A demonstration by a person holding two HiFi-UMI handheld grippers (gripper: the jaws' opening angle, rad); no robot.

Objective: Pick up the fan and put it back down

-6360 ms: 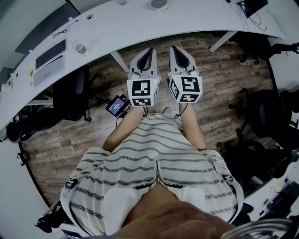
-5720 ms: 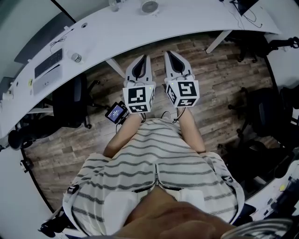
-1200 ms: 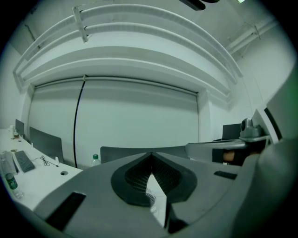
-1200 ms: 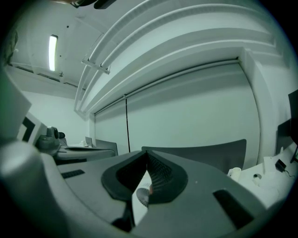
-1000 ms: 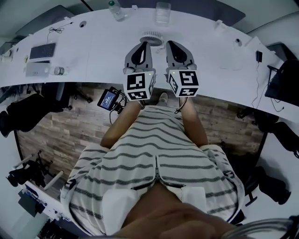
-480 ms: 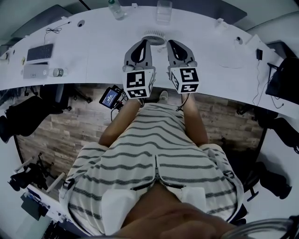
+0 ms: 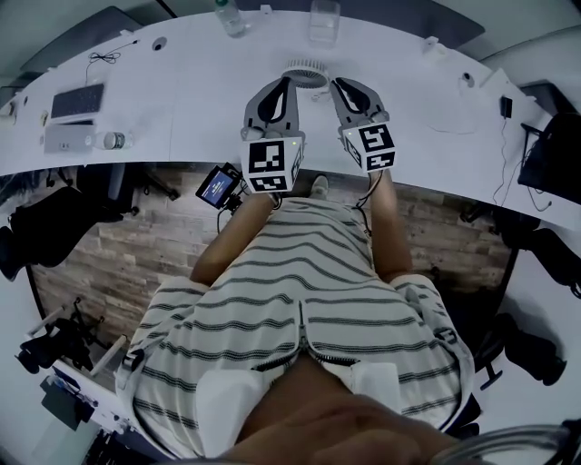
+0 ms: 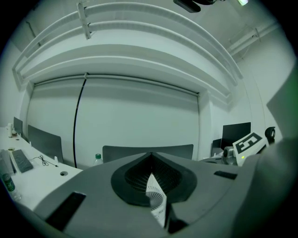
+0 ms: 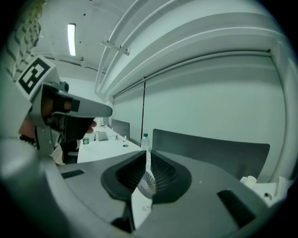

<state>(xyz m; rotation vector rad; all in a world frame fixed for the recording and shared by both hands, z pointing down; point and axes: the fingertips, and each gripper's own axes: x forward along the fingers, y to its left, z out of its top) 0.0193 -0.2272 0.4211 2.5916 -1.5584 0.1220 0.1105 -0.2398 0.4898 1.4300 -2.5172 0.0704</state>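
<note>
A small round white fan (image 7: 305,72) stands on the curved white table (image 7: 182,100), just beyond both grippers. The left gripper (image 7: 283,83) points at the fan's left side and the right gripper (image 7: 339,84) at its right side; both hang short of it with jaws together and nothing held. In the left gripper view the jaws (image 8: 150,155) meet at the tips, and a sliver of the fan's grille (image 8: 156,201) shows through the slit below. The right gripper view shows the same: shut jaws (image 9: 148,151) with the fan (image 9: 147,182) behind them.
A water bottle (image 7: 231,18) and a clear cup (image 7: 325,20) stand at the table's far edge behind the fan. A keyboard (image 7: 77,100) and a small bottle (image 7: 113,140) lie far left. Cables (image 7: 502,107) lie on the right. A small screen device (image 7: 216,188) hangs below the left arm.
The right gripper has dropped and rolled, its marker cube now tilted and shifted right. The left gripper has crept slightly toward the fan. Both stay shut.
</note>
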